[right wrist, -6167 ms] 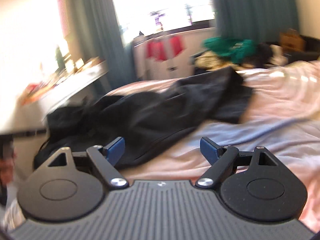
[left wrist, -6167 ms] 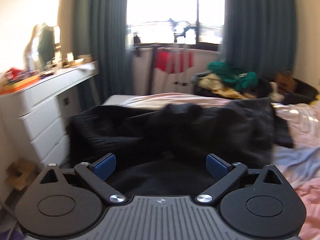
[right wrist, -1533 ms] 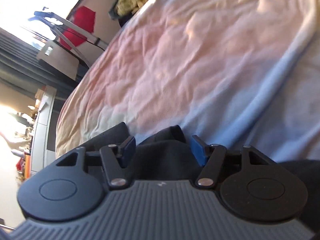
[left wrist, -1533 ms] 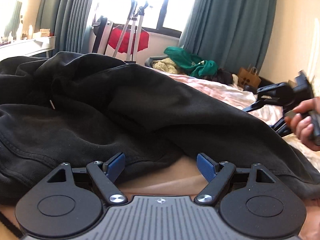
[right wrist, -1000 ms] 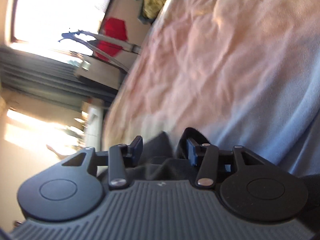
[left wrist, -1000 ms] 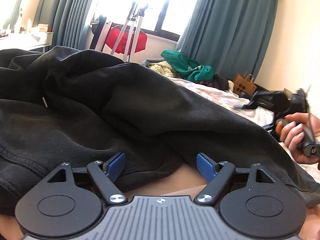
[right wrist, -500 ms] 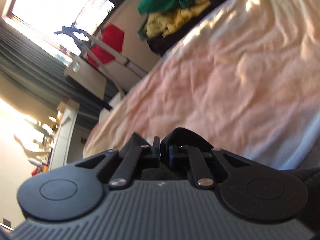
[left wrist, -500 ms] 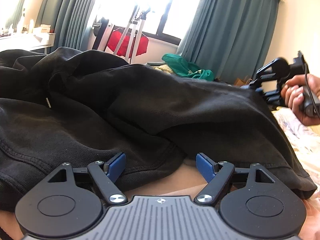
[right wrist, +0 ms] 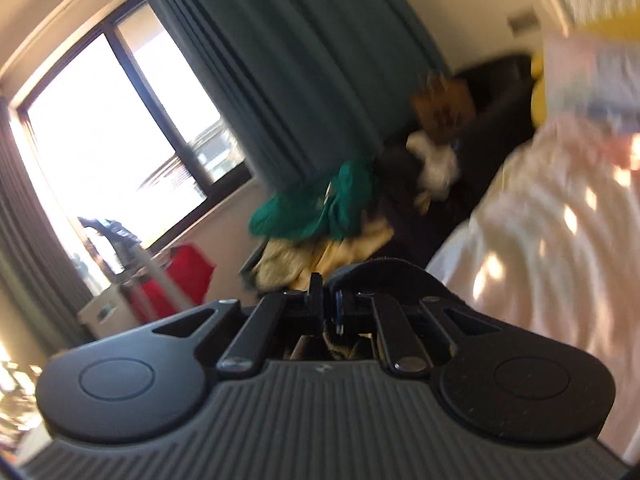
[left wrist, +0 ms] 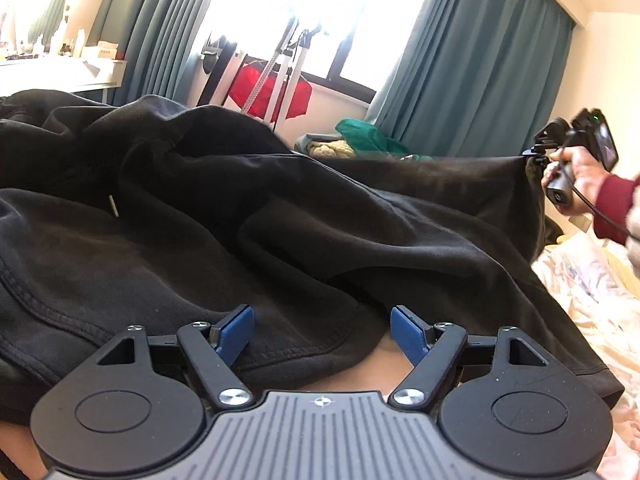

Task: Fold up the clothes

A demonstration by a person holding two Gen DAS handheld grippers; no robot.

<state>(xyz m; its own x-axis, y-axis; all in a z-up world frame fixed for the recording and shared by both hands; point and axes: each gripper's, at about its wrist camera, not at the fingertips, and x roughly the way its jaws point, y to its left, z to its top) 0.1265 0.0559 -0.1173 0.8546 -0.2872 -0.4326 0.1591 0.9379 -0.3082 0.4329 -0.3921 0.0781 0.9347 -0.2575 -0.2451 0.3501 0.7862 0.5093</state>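
Observation:
A black hoodie (left wrist: 280, 216) lies crumpled across the bed and fills the left wrist view. My left gripper (left wrist: 322, 334) is open, low over the hoodie's near hem, holding nothing. My right gripper (right wrist: 326, 300) is shut on an edge of the black hoodie (right wrist: 384, 276) and holds it up in the air. In the left wrist view the right gripper (left wrist: 538, 152) shows at the far right, pulling the hoodie's far edge taut.
Pink and white bedding (left wrist: 592, 280) lies to the right. Teal curtains (left wrist: 472, 72) and a bright window stand behind. A pile of green and yellow clothes (right wrist: 320, 216) sits beyond the bed. A white dresser (left wrist: 60, 68) is at the far left.
My right gripper has closed on the hoodie's edge and lifted it up and away, stretching the fabric. My left gripper has stayed open at the near hem.

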